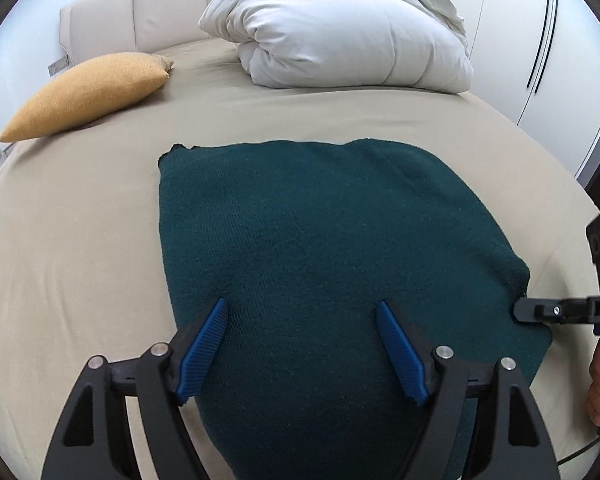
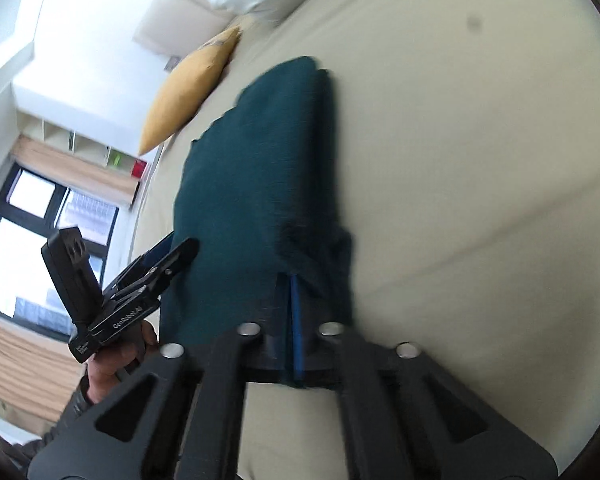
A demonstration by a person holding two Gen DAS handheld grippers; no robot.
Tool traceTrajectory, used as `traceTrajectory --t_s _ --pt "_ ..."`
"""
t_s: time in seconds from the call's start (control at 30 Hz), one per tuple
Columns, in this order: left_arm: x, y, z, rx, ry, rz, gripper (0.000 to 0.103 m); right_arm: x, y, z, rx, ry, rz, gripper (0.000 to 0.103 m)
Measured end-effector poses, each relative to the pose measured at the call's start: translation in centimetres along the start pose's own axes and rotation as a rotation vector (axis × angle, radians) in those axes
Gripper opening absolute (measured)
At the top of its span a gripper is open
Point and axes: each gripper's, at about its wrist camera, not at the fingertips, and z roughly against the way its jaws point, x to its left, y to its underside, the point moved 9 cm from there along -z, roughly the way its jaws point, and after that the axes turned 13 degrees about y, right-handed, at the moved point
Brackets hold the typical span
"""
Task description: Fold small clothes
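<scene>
A dark green sweater [image 1: 300,232] lies folded on the beige bed [image 1: 80,220]. The left gripper [image 1: 302,312] hovers over its near edge, fingers spread wide, holding nothing. The right gripper [image 2: 294,280] has its fingers closed on the sweater's right side edge, lifting it slightly

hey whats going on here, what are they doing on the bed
A person is folding a dark green knit garment on a beige bed, with one set of hand-held tongs in each hand. The right tongs are shut on the garment's right edge, where the fabric is bunched. The left tongs are open above the near part of the cloth, gripping nothing. A yellow cushion and a white duvet lie beyond.
</scene>
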Motion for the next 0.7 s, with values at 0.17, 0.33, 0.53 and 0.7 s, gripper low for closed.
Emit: traceTrajectory --t_s 0.17,0.33,0.53,0.7 --pt "0.0 0.3 0.2 -0.007 0.007 -0.007 0.080 0.0 1.6 0.3 -0.003 0.051 0.071 0.000" --pt "0.0 -1.1 2.5 -0.020 -0.003 0.047 0.068 3.2 -0.3 5.3 -0.084 0.028 0.091 0.009" --pt "0.2 -3.5 -0.2 0.018 -0.043 0.005 0.071 6.6 -3.1 1.4 -0.031 -0.011 0.149 0.027" --pt "1.9 -2.9 -1.4 0.012 0.013 0.005 0.079 1.2 -4.5 -0.9 -0.003 -0.048 0.002 0.000"
